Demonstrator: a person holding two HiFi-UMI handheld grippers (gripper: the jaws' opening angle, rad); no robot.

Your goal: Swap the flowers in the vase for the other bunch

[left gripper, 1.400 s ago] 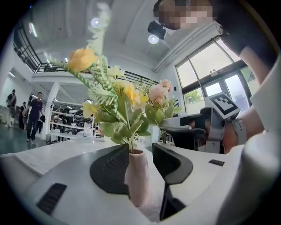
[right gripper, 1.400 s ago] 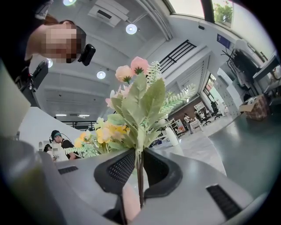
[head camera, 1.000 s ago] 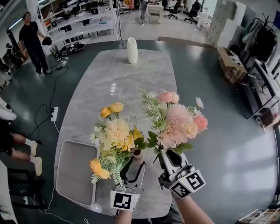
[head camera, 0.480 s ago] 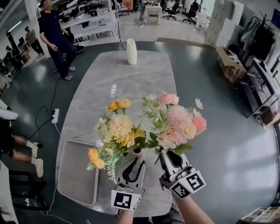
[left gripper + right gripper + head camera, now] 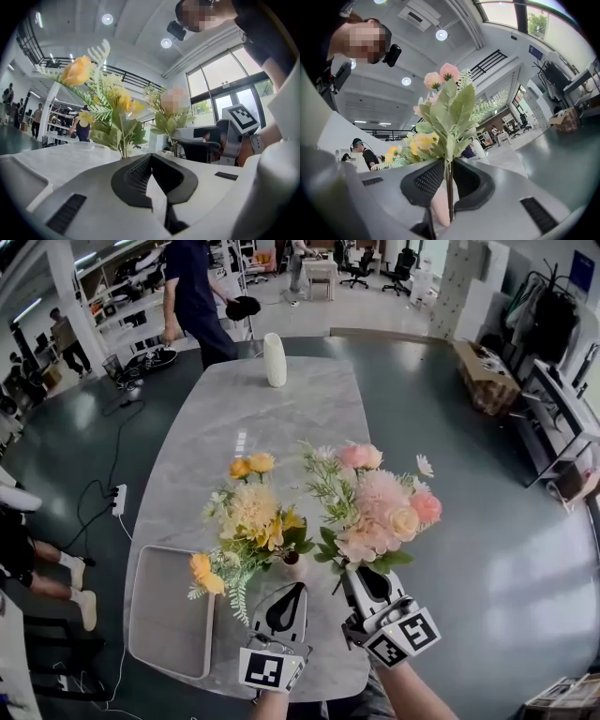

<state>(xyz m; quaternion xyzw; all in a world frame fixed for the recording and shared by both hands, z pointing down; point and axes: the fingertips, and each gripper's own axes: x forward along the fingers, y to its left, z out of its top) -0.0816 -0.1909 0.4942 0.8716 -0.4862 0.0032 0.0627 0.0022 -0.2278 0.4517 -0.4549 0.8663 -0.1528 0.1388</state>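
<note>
A yellow and orange bunch [image 5: 248,517] stands upright near the table's front, its stems going down into a small pinkish vase [image 5: 293,561]. My left gripper [image 5: 298,587] sits just behind that vase, shut and empty. In the left gripper view its tips [image 5: 151,155] meet, with the yellow bunch [image 5: 112,103] slightly ahead and to the left. My right gripper [image 5: 354,570] is shut on the stems of the pink bunch [image 5: 380,502] and holds it upright, right of the yellow one. The green stem runs between its jaws [image 5: 447,161] below the pink bunch [image 5: 447,101].
A grey marble table [image 5: 281,418] stretches away from me. A tall white vase [image 5: 274,359] stands at its far end. A pale tray [image 5: 164,615] lies at the front left. A person [image 5: 192,292] walks beyond the far end; cables lie on the floor at left.
My left gripper's jaws, wide open near the vase a second ago, have closed on nothing. The yellow bunch stands a little more upright. The person in the background has walked right.
</note>
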